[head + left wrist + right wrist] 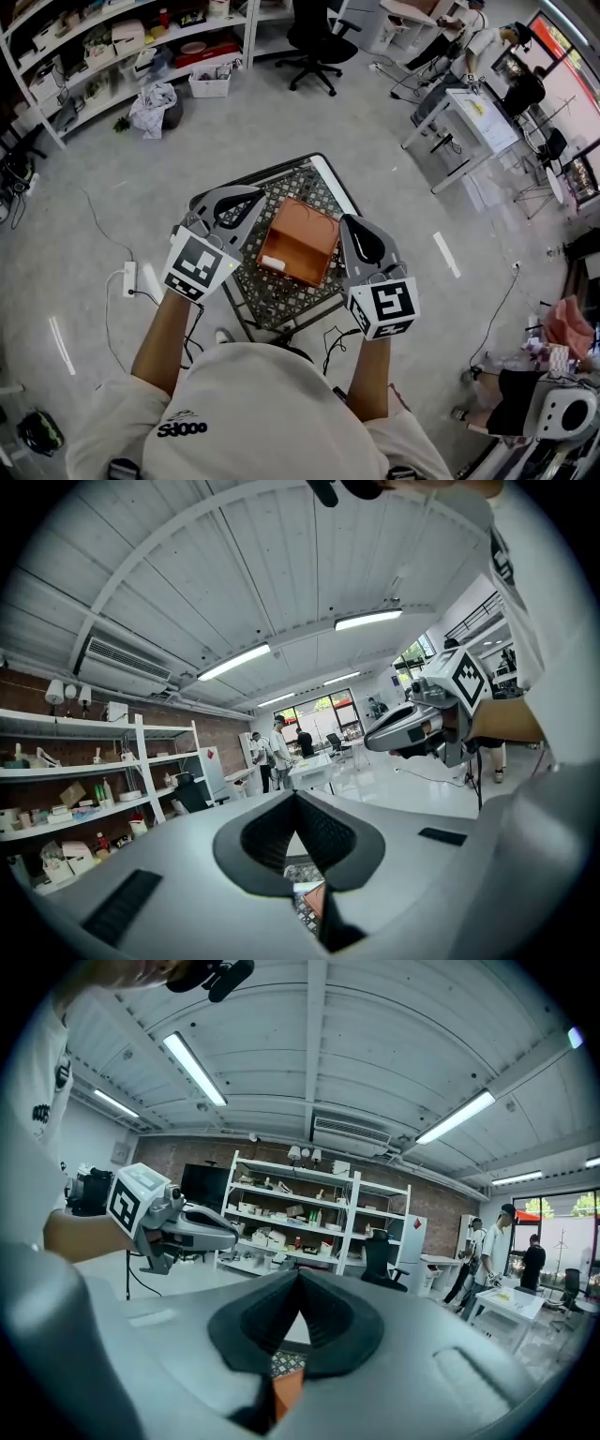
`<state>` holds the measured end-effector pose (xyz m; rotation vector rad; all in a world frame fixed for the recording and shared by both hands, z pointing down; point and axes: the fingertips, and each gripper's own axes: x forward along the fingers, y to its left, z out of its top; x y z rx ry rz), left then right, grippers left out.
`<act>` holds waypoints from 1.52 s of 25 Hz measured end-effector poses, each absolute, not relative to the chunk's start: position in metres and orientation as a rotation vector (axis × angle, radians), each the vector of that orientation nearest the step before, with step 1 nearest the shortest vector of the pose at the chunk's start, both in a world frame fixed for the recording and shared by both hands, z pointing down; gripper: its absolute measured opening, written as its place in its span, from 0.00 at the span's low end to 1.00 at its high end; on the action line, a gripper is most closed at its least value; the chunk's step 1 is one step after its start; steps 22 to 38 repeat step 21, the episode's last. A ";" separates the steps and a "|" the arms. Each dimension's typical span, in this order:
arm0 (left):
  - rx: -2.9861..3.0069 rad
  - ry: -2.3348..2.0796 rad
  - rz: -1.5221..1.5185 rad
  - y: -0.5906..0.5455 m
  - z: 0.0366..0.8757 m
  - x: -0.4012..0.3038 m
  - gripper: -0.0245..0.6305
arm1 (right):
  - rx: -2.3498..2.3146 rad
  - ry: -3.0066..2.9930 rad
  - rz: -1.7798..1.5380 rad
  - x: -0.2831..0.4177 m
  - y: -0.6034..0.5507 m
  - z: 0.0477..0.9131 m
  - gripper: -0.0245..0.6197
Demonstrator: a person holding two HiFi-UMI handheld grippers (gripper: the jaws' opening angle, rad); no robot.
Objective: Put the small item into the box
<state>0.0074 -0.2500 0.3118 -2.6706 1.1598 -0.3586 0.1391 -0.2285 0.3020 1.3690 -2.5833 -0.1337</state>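
Find the small white item [273,263] already inside the orange box [309,234], in the corner nearest the left gripper [251,202]. Note that gripper just left of the box and the right gripper [354,228] just right of it, both pressed together on nothing. Probably finished, so hold both level and closed, draw outward from the box walls, and avoid nudging the box on its mesh table [281,298].

left gripper [242,202]: jaws together, empty, about level
right gripper [356,230]: jaws together, empty, about level
forearms [165,328]: bare, extended forward
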 end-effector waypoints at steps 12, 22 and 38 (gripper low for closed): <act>-2.683 1.145 -0.363 -0.253 0.316 0.005 0.04 | 1.366 -2.595 -0.108 0.134 -0.233 0.306 0.05; -2.691 1.140 -0.371 -0.250 0.325 0.007 0.04 | 1.355 -2.594 -0.102 0.133 -0.232 0.315 0.05; -2.691 1.140 -0.371 -0.250 0.325 0.007 0.04 | 1.355 -2.594 -0.102 0.133 -0.232 0.315 0.05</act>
